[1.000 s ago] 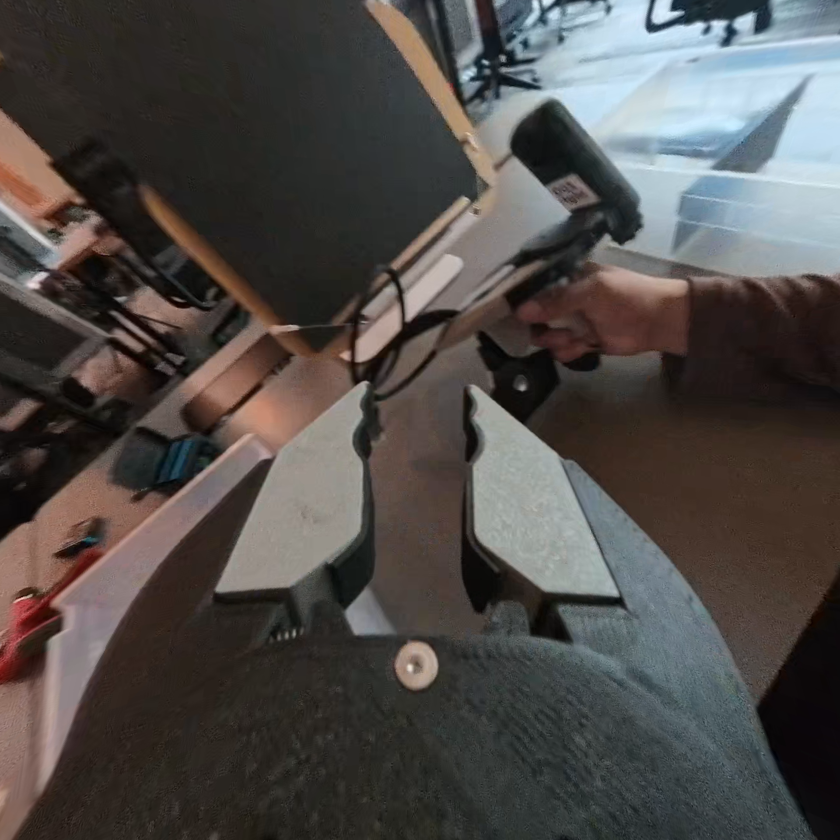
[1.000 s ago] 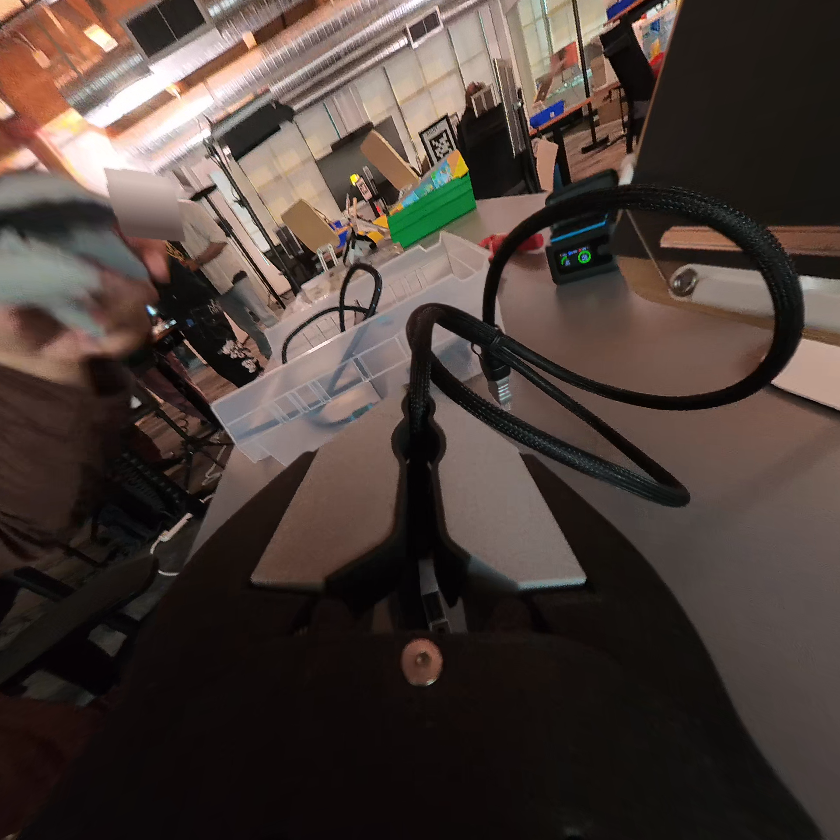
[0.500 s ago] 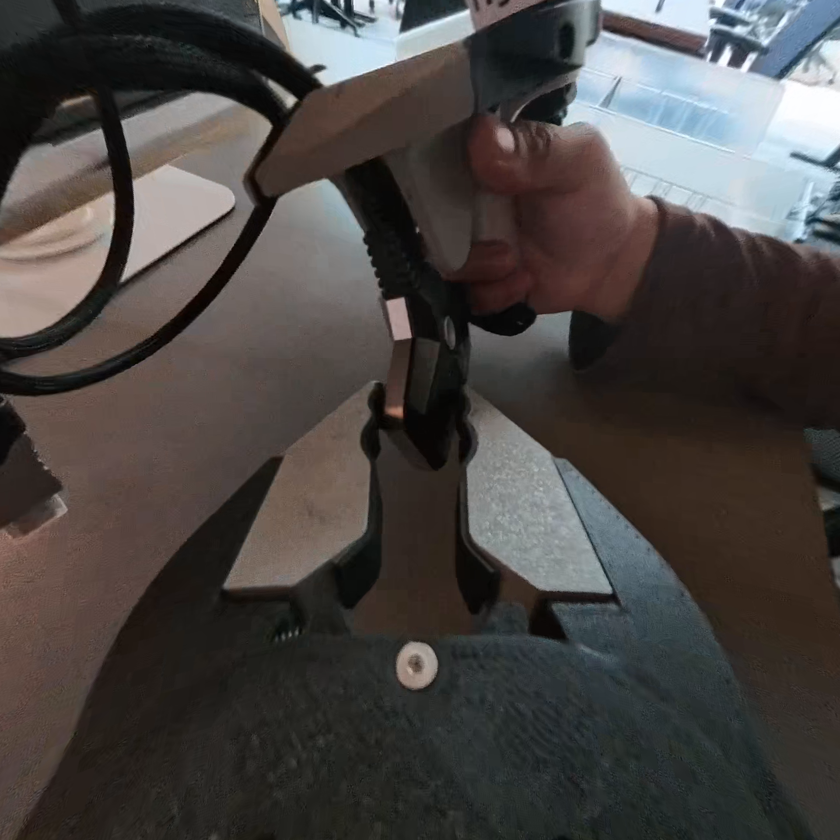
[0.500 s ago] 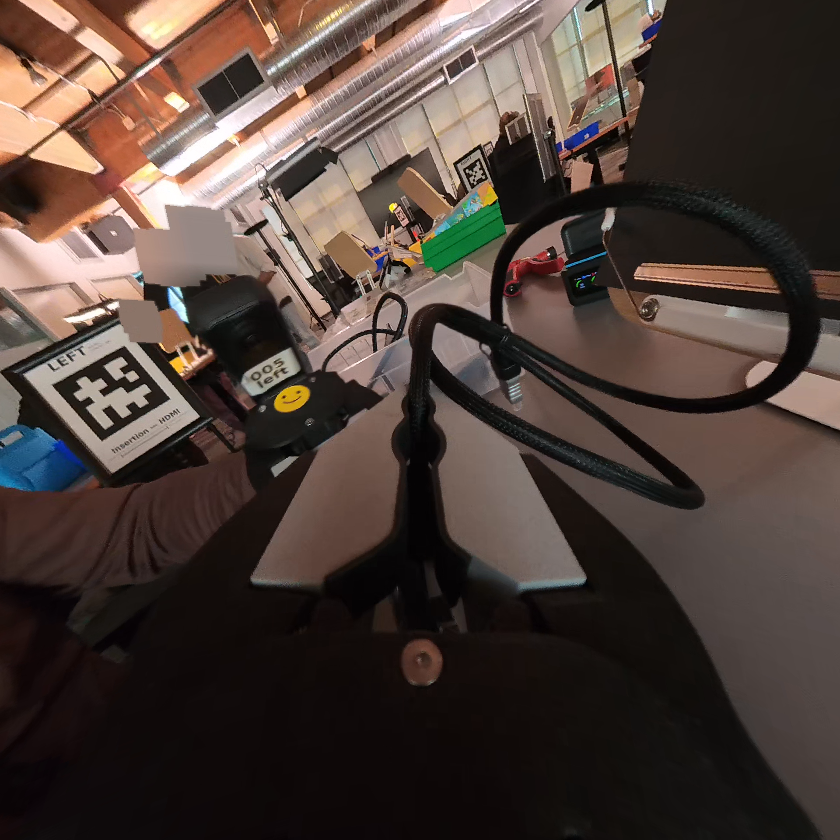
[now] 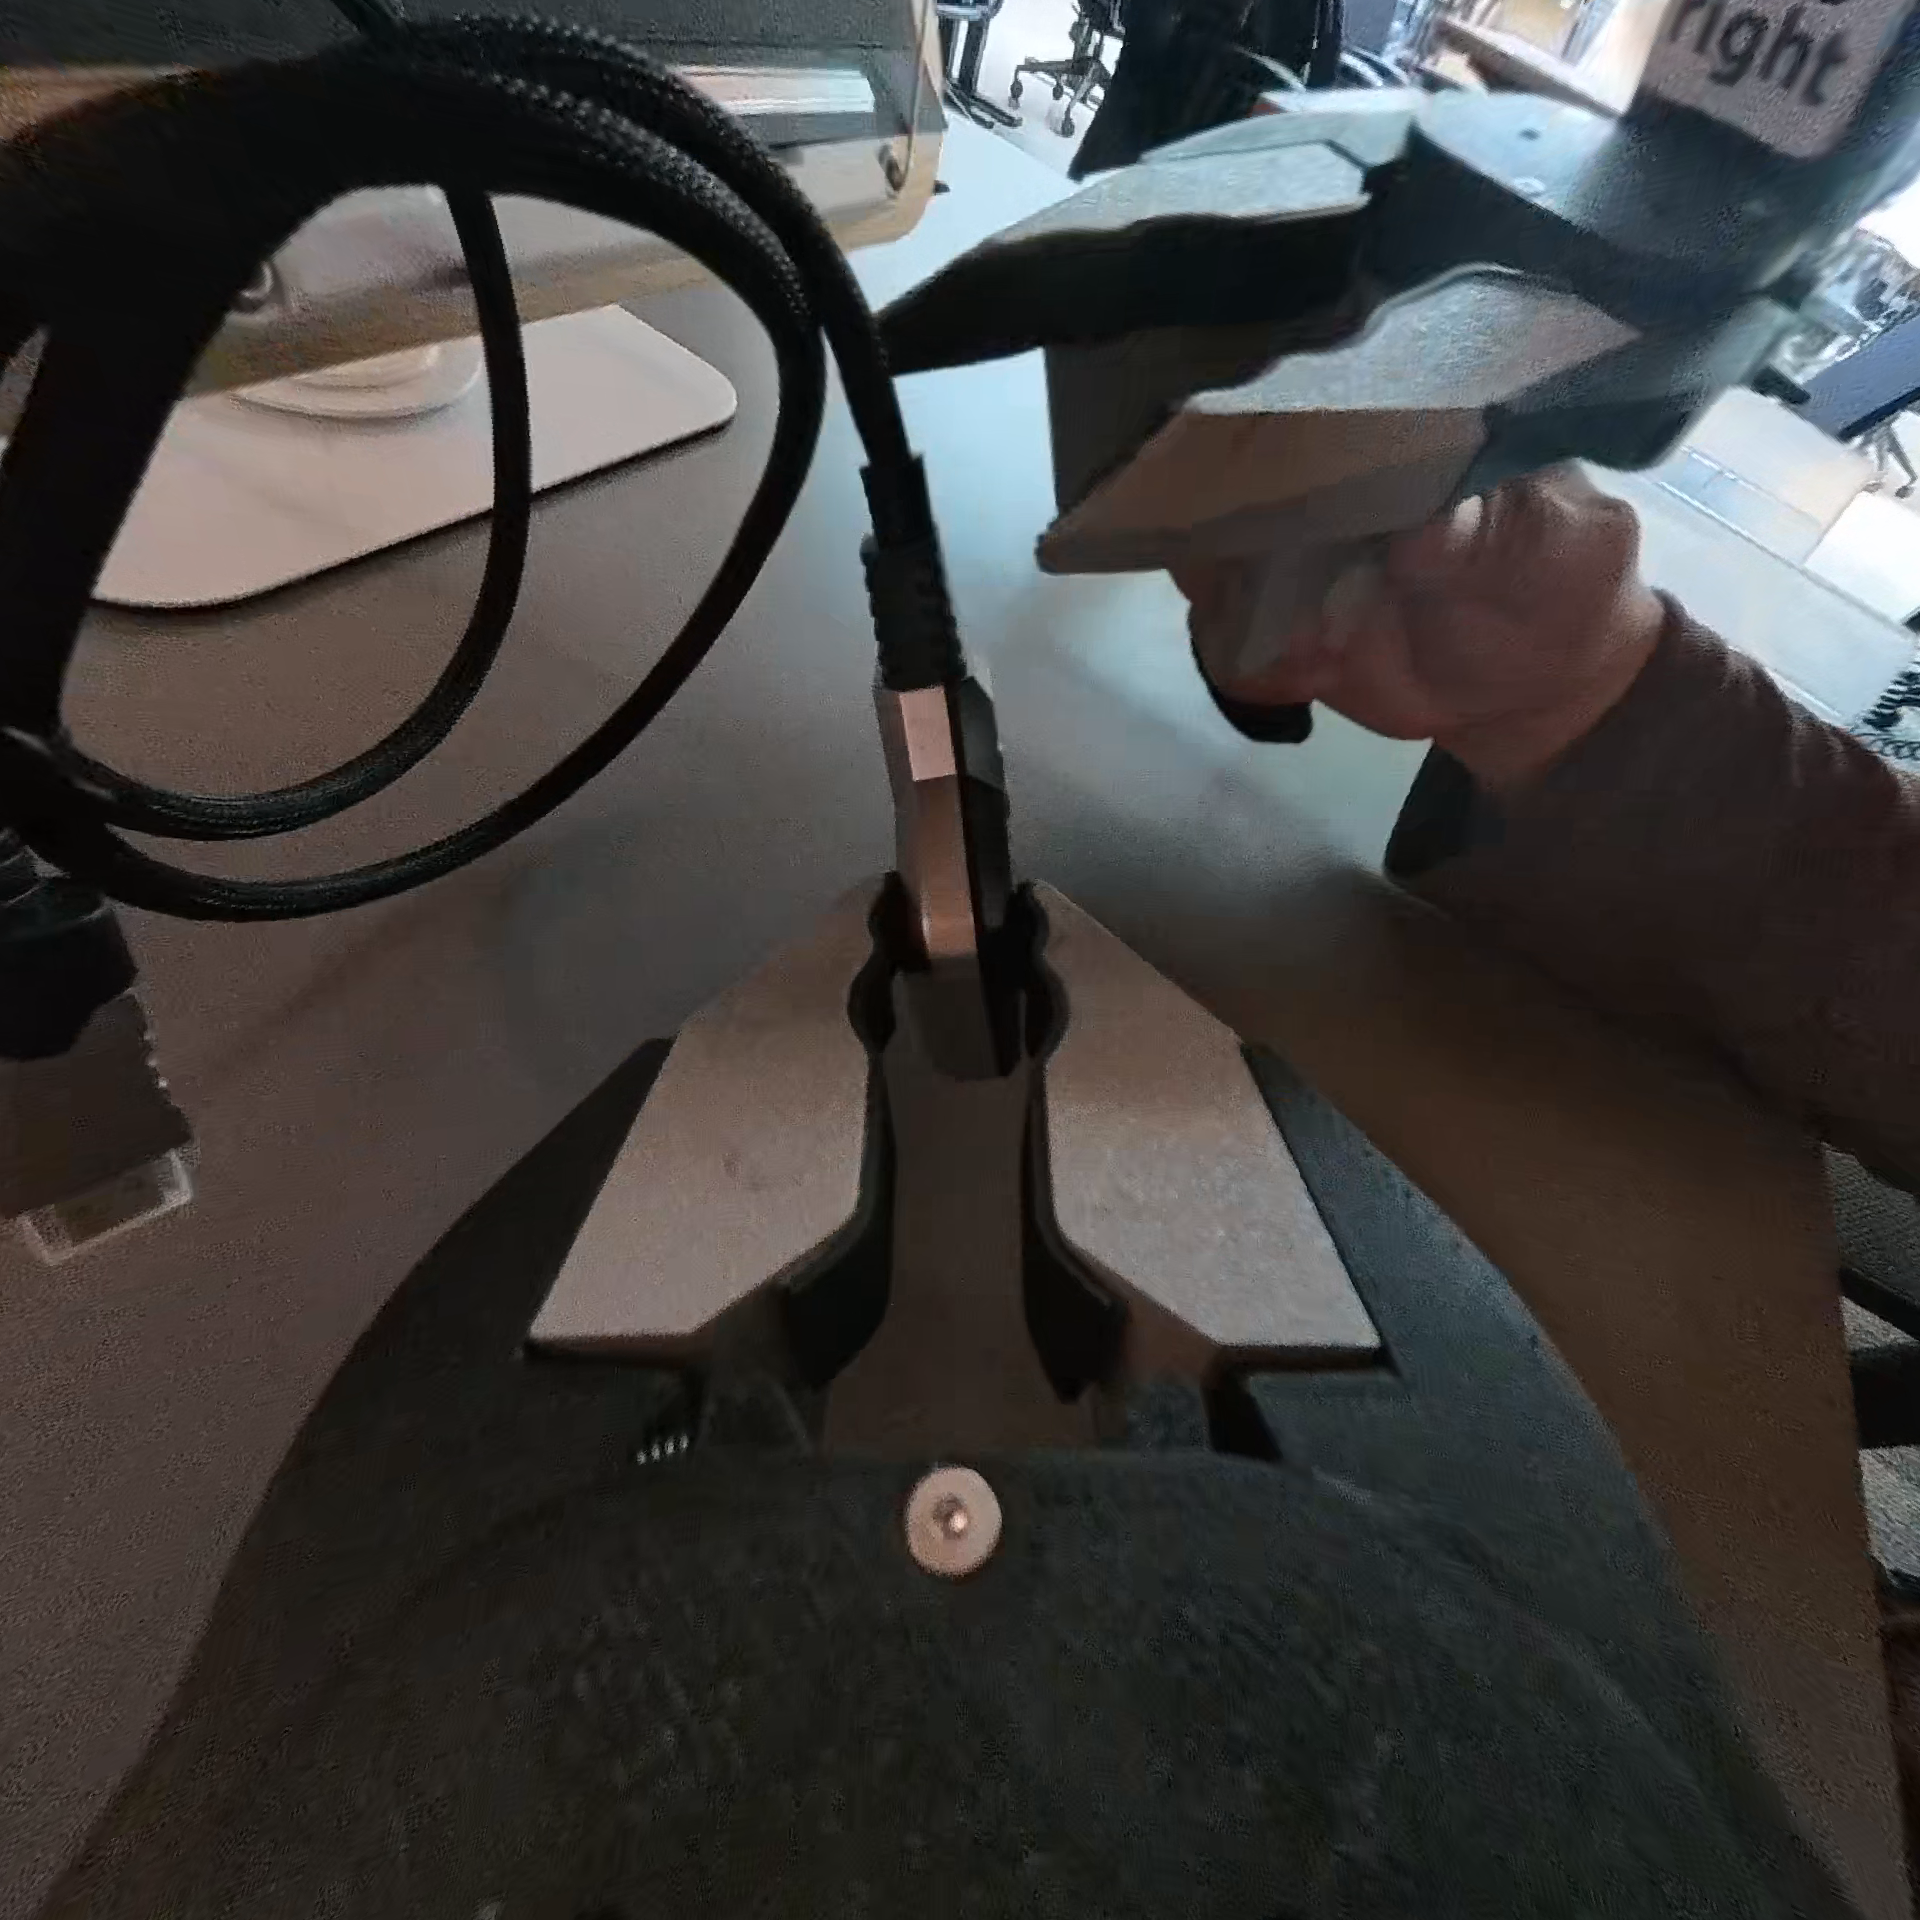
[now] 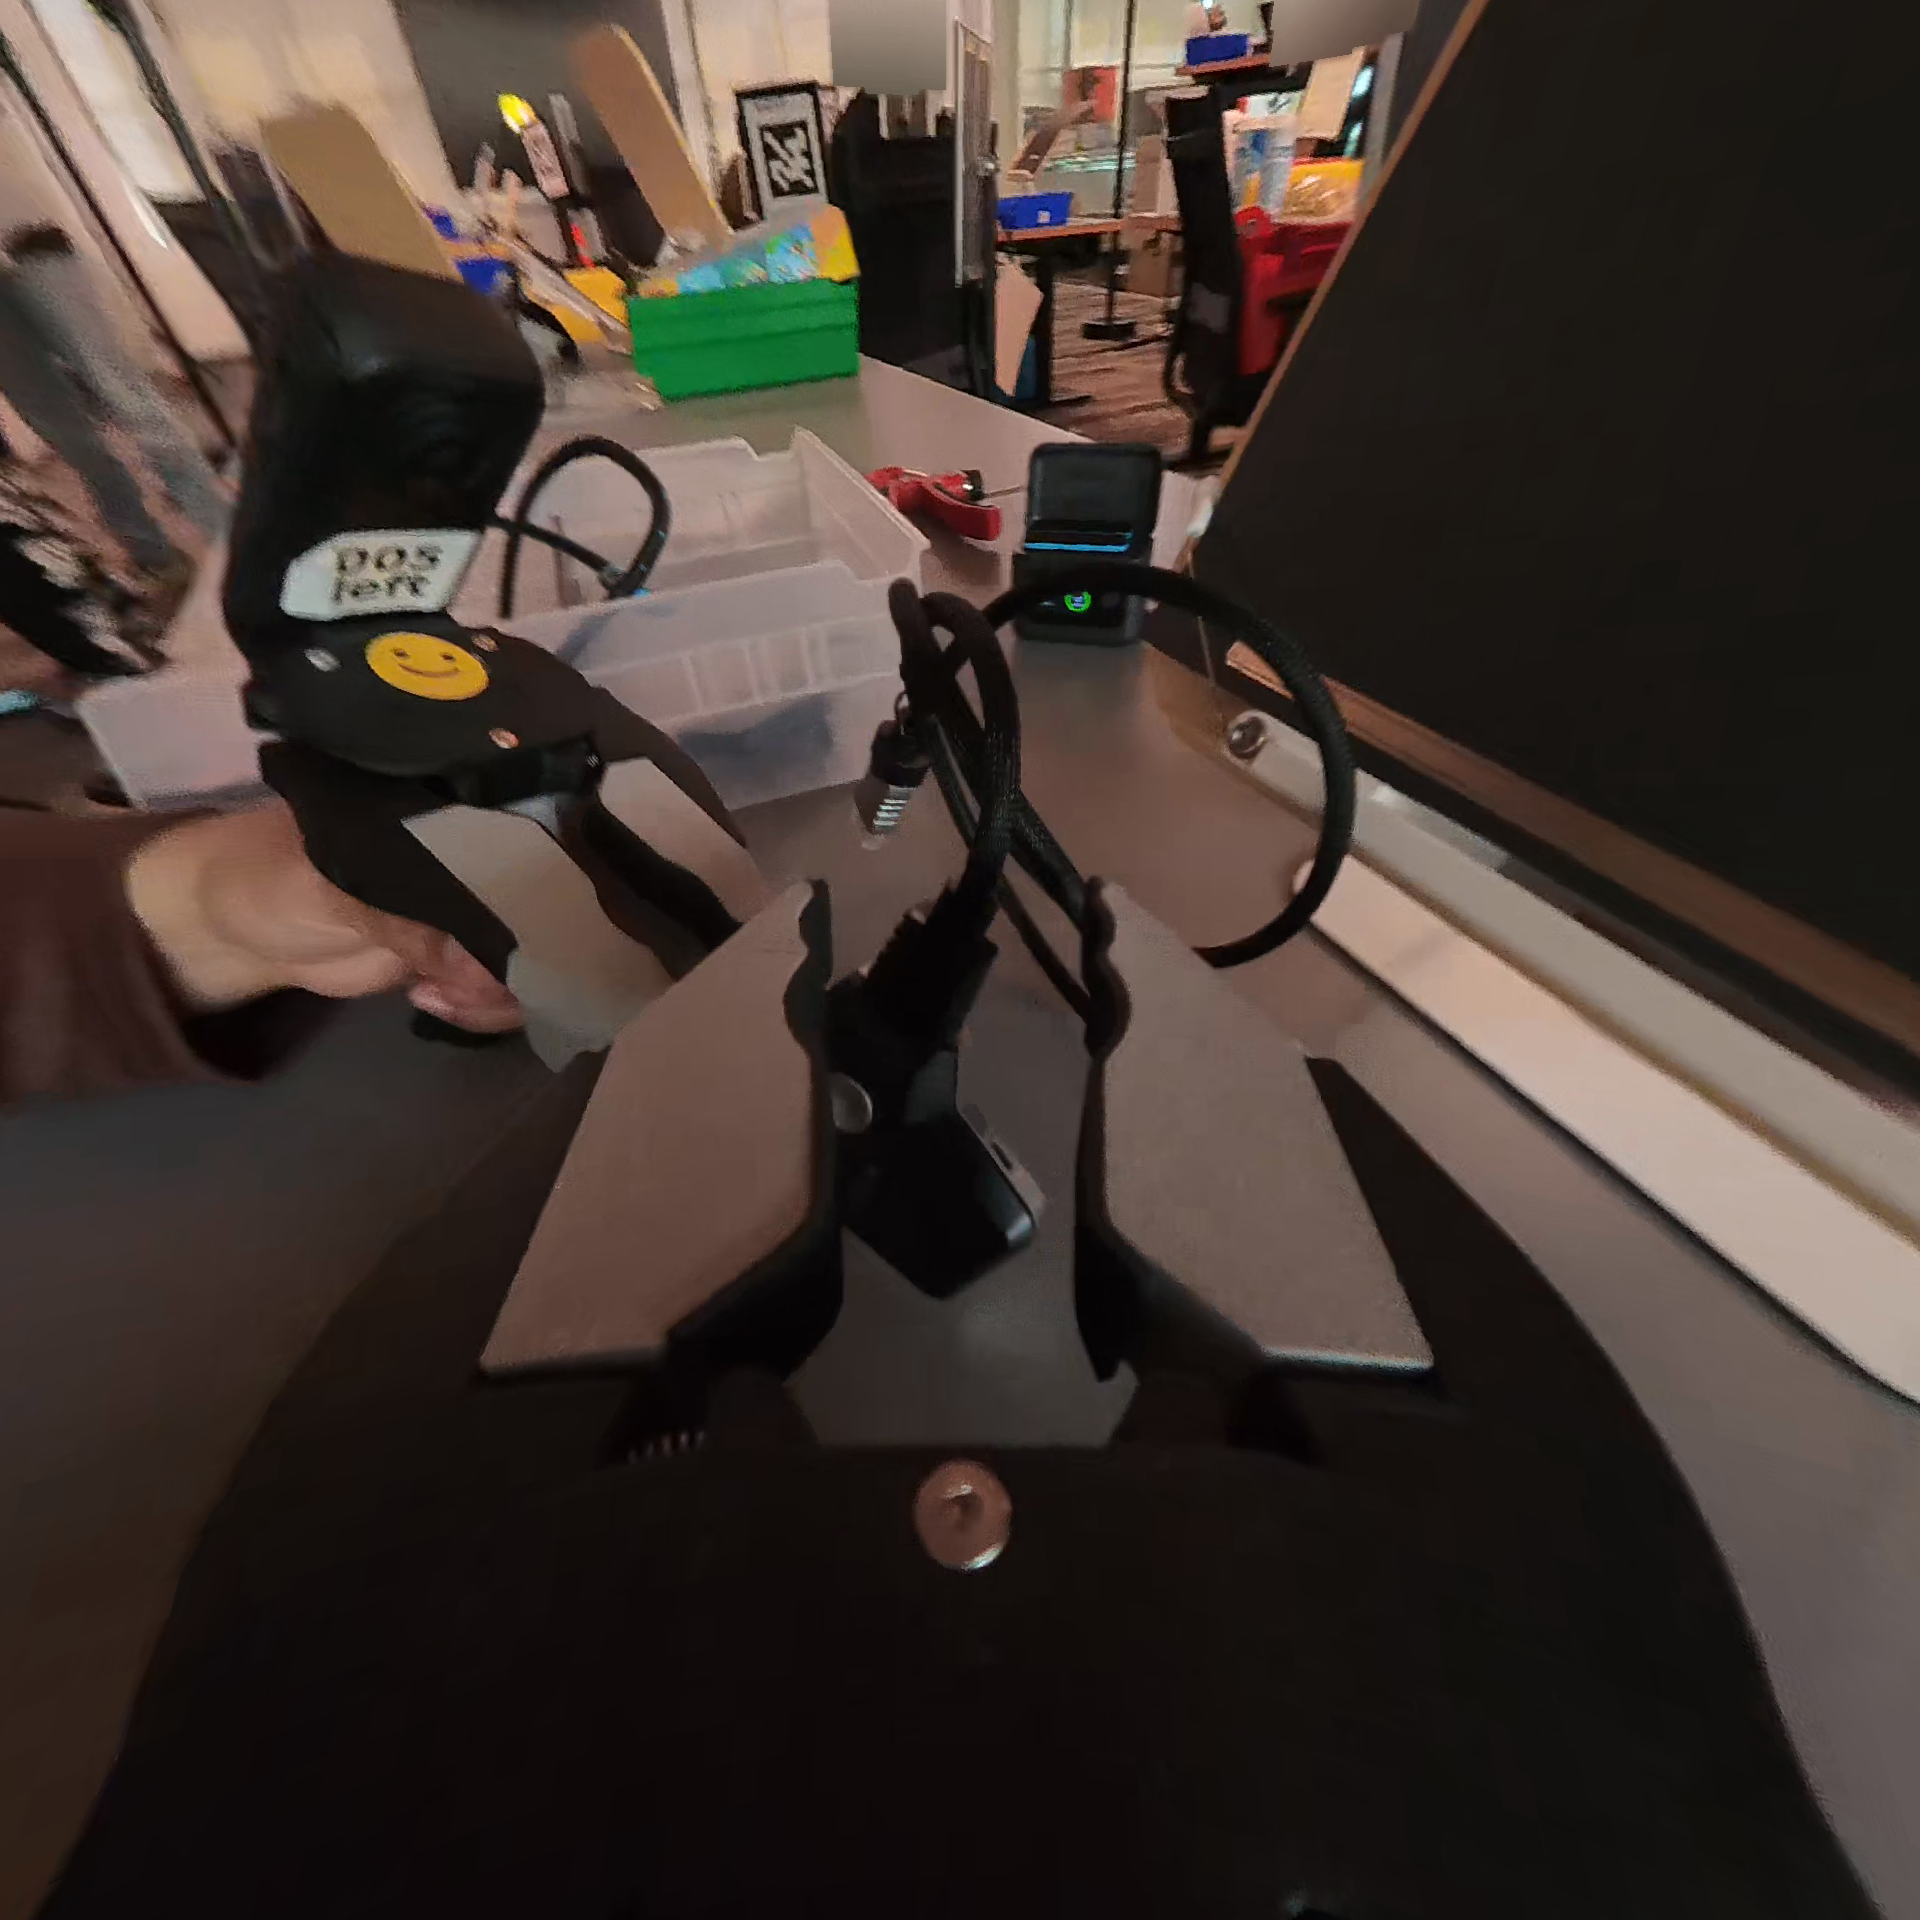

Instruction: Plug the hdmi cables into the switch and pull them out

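The HDMI cable's plug (image 5: pixel 940 821) sits between the tips of the left gripper (image 5: pixel 956 935), whose fingers are closed on it from both sides. Its braided black cable (image 5: pixel 665 208) loops up and away to the left above the grey table (image 5: pixel 416 1039), with a second plug (image 5: pixel 78 1132) hanging at the left edge. In the right wrist view, the right gripper (image 6: pixel 956 935) stands with its fingers spread, the plug (image 6: pixel 925 1143) loose between them. Beyond lie a clear plastic bin (image 6: pixel 769 582) and a green box (image 6: pixel 748 332).
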{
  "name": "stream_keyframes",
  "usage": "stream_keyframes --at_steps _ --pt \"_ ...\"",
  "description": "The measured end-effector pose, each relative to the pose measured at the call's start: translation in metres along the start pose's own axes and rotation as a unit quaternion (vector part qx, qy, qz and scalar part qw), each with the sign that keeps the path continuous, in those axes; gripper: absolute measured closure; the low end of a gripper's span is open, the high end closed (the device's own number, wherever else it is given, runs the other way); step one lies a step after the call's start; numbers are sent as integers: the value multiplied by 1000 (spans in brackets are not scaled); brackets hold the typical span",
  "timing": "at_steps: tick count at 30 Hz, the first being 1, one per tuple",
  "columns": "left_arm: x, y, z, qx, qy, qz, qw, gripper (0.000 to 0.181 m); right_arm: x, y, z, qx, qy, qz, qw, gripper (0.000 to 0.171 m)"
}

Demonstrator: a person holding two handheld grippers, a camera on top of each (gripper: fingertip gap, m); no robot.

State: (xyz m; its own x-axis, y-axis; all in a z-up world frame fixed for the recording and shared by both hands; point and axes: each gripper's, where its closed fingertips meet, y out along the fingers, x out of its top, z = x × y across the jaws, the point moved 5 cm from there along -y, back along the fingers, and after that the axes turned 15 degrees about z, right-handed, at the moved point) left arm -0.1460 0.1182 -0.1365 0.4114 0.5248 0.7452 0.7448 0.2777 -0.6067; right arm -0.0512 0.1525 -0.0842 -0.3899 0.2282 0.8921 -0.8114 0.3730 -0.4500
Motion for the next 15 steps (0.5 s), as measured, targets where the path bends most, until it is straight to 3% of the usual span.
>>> stream_keyframes --at_steps 7,15 --pt "4 -10 1 -5 -5 -21 1000 162 -15 1 17 -64 -132 84 986 112" --pt "6 -16 3 -61 -40 -35 997 162 -33 23 29 -117 -210 159 957 102"
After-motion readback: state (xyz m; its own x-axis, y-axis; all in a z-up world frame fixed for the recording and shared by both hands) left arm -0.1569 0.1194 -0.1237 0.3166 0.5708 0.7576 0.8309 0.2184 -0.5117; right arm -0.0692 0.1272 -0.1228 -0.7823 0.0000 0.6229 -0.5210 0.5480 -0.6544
